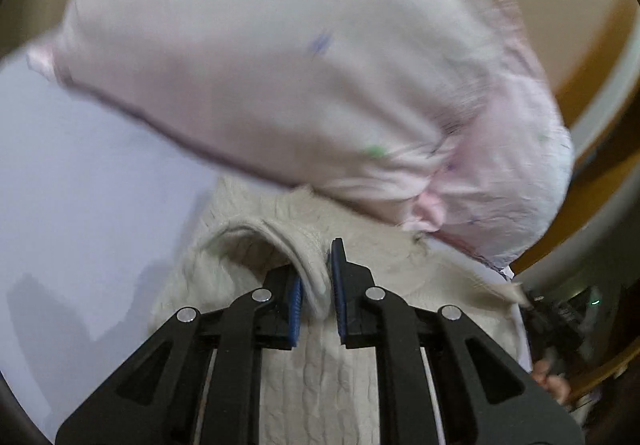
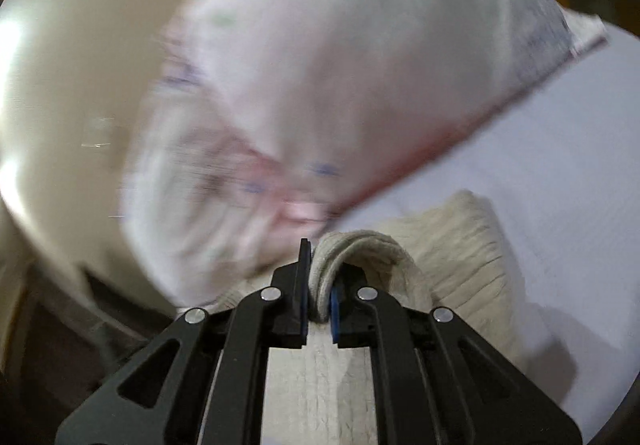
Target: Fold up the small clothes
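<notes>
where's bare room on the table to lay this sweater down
Bare white table lies left of the sweater in the left view, and right of it in the right view. Ahead is crowded: the pink garment overlaps the sweater's far edge.

No readable text, label, brand, number or sign anywhere; only blurred green and purple specks on the pale pink cotton garment [image 1: 280, 57].

Cream cable-knit sweater [image 1: 320, 385]; pale pink garment [image 1: 280, 57], green, blue specks.
</notes>
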### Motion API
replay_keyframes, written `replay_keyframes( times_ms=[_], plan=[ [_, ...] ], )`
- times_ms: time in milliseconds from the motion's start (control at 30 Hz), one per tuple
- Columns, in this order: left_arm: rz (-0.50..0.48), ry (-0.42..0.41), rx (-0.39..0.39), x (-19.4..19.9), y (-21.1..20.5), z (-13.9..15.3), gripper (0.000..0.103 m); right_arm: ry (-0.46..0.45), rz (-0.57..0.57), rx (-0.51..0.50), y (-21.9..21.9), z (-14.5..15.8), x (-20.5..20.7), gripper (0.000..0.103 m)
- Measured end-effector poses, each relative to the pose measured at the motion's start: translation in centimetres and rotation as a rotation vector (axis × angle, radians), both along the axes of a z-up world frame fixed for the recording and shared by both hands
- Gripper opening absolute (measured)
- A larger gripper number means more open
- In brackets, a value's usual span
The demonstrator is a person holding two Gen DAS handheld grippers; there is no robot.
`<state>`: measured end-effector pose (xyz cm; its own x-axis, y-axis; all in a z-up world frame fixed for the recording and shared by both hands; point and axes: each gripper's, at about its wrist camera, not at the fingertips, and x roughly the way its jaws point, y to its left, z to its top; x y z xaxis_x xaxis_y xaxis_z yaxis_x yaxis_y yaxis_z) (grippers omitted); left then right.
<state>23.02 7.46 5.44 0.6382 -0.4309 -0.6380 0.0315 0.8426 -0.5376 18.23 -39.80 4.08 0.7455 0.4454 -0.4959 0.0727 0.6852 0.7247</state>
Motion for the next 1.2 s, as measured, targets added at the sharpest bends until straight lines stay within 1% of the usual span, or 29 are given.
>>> replay_keyframes(
  times_ms=[33,67,100,133,167,200,233,267,300,367,400,467,533,567,600,667,700,733,767,800,833,900,933,967,1000,1033,1100,1167,1200],
  plan=[
    [-0.002,0.022,0.004,0.5,0.0,-0.6,0.013,0.046,-0.015,-0.01,0.2,-1.1,1.0,0.014],
    [-0.013,0.03,-0.004,0.7,0.0,-0.7,0.013,0.077,-0.037,-0.011,0.1,-1.8,1.5,0.022],
    [-0.033,0.033,-0.02,0.3,0.3,-0.7,0.013,0.078,-0.057,-0.011,0.1,-1.9,1.5,0.045],
    [-0.036,0.034,-0.029,0.0,0.7,-0.4,0.022,0.045,-0.084,-0.021,-0.1,-1.8,1.2,0.062],
    [-0.031,0.033,-0.038,-1.0,1.5,-0.1,0.029,-0.007,-0.134,-0.057,-0.4,-1.1,0.4,0.093],
    [-0.022,0.018,-0.054,-2.0,2.4,0.4,0.048,-0.041,-0.17,-0.082,-0.5,-1.1,-0.2,0.101],
    [-0.006,-0.006,-0.067,-3.1,3.5,1.0,0.068,-0.087,-0.197,-0.09,-0.8,-0.5,-1.2,0.101],
    [0.007,-0.022,-0.072,-3.9,4.2,1.1,0.074,-0.132,-0.181,-0.077,-1.2,-0.1,-1.6,0.101],
    [0.019,-0.027,-0.075,-4.6,5.0,1.2,0.076,-0.147,-0.167,-0.071,-1.5,0.1,-1.6,0.101],
    [0.015,0.025,-0.079,-4.8,5.6,0.4,0.075,-0.157,-0.15,-0.074,-1.6,0.1,-1.6,0.101],
    [0.015,0.074,-0.093,-4.8,5.9,-0.7,0.073,-0.146,-0.141,-0.069,-1.7,0.0,-1.3,0.101],
    [0.024,0.119,-0.099,-4.9,6.2,-2.1,0.071,-0.105,-0.103,-0.03,-1.7,-0.7,-0.4,0.101],
    [0.033,0.139,-0.089,-4.9,6.1,-3.1,0.071,-0.089,-0.088,-0.019,-1.6,-0.8,0.2,0.101],
    [0.036,0.15,-0.086,-4.8,6.0,-3.5,0.071,-0.086,-0.083,-0.019,-1.3,-1.1,-0.1,0.101],
    [0.049,0.143,-0.077,-4.9,5.8,-3.7,0.069,-0.087,-0.079,-0.017,-1.2,-1.1,-0.5,0.101],
    [0.095,0.128,0.0,-5.2,5.5,-3.3,0.068,-0.094,-0.077,-0.01,-1.3,-1.1,-0.6,0.101],
    [0.112,0.11,0.002,-5.4,5.8,-3.1,0.067,-0.101,-0.079,-0.007,-1.6,-1.0,-0.9,0.101],
    [0.108,0.097,-0.027,-5.3,6.0,-3.1,0.067,-0.109,-0.08,0.001,-1.9,-1.0,-1.2,0.101],
    [0.09,0.106,-0.059,-5.0,6.1,-3.2,0.067,-0.112,-0.08,0.008,-2.1,-1.0,-1.2,0.101],
    [0.076,0.122,-0.071,-4.5,5.9,-3.5,0.068,-0.108,-0.077,0.021,-2.2,-1.0,-1.1,0.101],
    [0.057,0.124,-0.065,-4.1,5.5,-3.6,0.068,-0.102,-0.072,0.032,-2.2,-1.1,-1.0,0.101],
    [0.039,0.11,-0.023,-3.7,4.6,-3.6,0.068,-0.084,-0.057,0.05,-2.1,-1.4,-0.7,0.101],
    [0.037,0.114,-0.032,-3.6,4.3,-3.7,0.059,-0.076,-0.044,0.054,-1.9,-1.5,-0.7,0.101],
    [0.036,0.134,-0.068,-3.5,4.3,-4.1,0.046,-0.073,-0.033,0.053,-1.7,-1.4,-0.6,0.101],
    [0.033,0.185,-0.135,-3.4,4.2,-4.8,0.023,-0.073,-0.026,0.051,-1.6,-1.4,-0.7,0.101],
    [0.033,0.208,-0.199,-3.4,4.2,-5.3,0.023,-0.073,-0.016,0.049,-1.4,-1.3,-0.7,0.101],
    [0.029,0.195,-0.284,-3.8,3.8,-4.6,0.021,-0.072,-0.003,0.051,-1.2,-1.1,-0.7,0.101],
    [-0.007,0.156,-0.367,-4.0,2.3,-3.0,0.021,-0.081,-0.002,0.067,-1.4,-0.8,-0.9,0.101],
    [-0.05,0.12,-0.411,-3.9,0.6,-1.6,0.02,-0.089,-0.004,0.072,-1.5,-0.6,-1.1,0.101]
  ],
)
